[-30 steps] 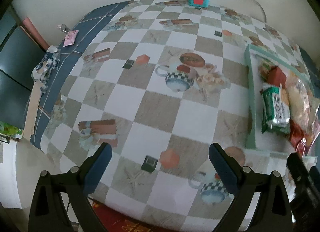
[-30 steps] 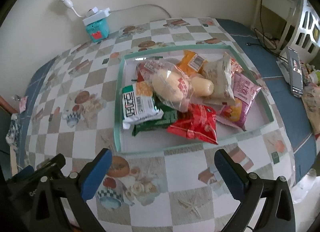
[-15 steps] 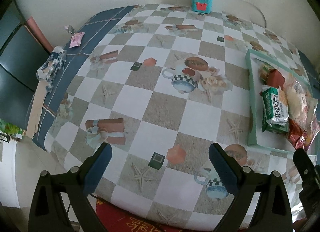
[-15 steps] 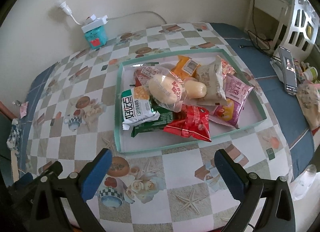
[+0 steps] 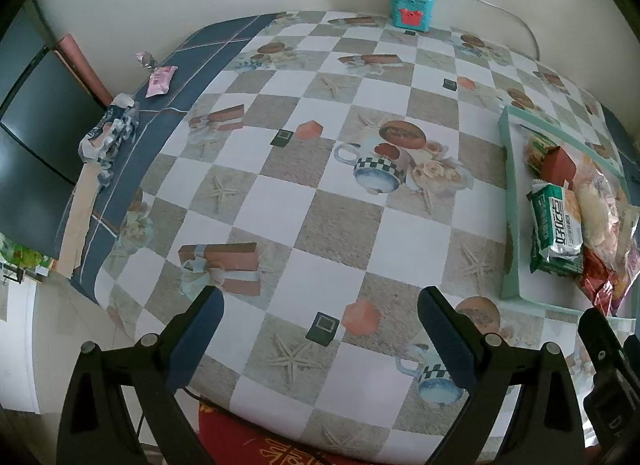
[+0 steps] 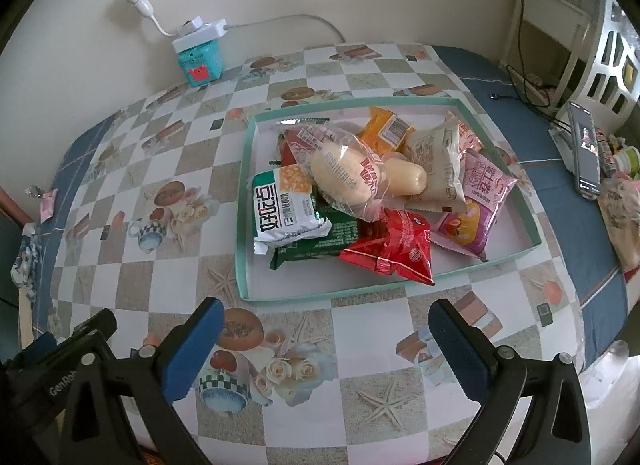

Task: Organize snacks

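On the checkered table (image 6: 372,325): a tray (image 6: 246,201) heaped with snacks, both grippers spread wide and empty.

Inside the mint-rimmed tray, toward its left half, a white-and-green pack (image 6: 286,211) lies on a dark green pack (image 6: 320,241), with a clear-wrapped bun (image 6: 346,179) on top of the heap, a red bag (image 6: 394,247) at the near edge, a pink pack (image 6: 478,195) to the right and an orange pack (image 6: 390,129) at the back. The right gripper (image 6: 326,341) hangs just short of the tray's near rim, touching nothing. The left gripper (image 5: 320,329) hovers over bare cloth well to the left, the tray (image 5: 510,225) at its right edge. A teal box (image 6: 200,61) under a power strip (image 6: 200,31) stands against the wall; a phone (image 6: 586,147) lies far right.
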The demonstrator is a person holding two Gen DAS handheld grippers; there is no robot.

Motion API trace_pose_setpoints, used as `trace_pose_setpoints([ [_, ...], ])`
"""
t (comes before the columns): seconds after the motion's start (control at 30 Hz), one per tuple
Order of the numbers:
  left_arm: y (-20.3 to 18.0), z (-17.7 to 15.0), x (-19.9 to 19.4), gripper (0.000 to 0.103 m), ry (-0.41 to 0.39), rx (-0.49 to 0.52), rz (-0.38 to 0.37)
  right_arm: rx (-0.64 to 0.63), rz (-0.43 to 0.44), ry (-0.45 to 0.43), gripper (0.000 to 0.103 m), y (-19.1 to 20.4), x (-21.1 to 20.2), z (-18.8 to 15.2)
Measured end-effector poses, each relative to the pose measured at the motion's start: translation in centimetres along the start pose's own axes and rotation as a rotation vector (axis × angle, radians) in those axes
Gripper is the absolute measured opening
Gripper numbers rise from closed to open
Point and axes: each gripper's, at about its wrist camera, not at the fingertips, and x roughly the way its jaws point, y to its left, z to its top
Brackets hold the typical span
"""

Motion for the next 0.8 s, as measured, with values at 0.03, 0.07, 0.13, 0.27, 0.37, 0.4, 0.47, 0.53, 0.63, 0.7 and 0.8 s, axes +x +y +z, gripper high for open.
trace_pose_setpoints([
  [0.03,0.08,0.02,0.02,0.098,0.000,-0.002,0.002,0.001,0.000,0.001,0.103,-0.01,0.05,-0.01],
  [0.07,0.08,0.02,0.05,0.098,0.000,-0.003,0.004,0.001,0.000,0.002,0.103,-0.01,0.06,-0.01],
  [0.13,0.14,0.04,0.10,0.098,0.001,-0.006,0.006,0.001,0.001,0.004,0.103,-0.02,0.12,-0.04],
  [0.27,0.04,0.01,0.29,0.098,0.010,-0.001,0.007,-0.003,0.000,0.005,0.103,0.05,0.19,-0.08],
  [0.37,0.09,0.01,0.32,0.098,0.011,-0.002,0.007,-0.006,0.000,0.006,0.103,0.10,0.23,-0.06],
  [0.4,0.08,-0.01,0.36,0.098,0.011,-0.003,0.008,-0.005,0.000,0.006,0.103,0.12,0.23,-0.05],
  [0.47,0.15,0.00,0.38,0.098,0.013,-0.001,0.007,-0.006,0.000,0.007,0.103,0.15,0.23,-0.06],
  [0.53,0.18,-0.01,0.42,0.098,0.015,-0.002,0.007,-0.009,0.001,0.009,0.103,0.24,0.28,-0.05],
  [0.63,0.21,0.01,0.45,0.098,0.016,-0.002,0.007,-0.010,0.000,0.010,0.103,0.30,0.30,-0.06],
  [0.7,0.21,0.01,0.46,0.098,0.016,-0.003,0.007,-0.010,0.000,0.010,0.103,0.31,0.31,-0.05],
  [0.8,0.20,0.01,0.48,0.098,0.016,-0.003,0.007,-0.010,0.000,0.010,0.103,0.31,0.32,-0.05],
])
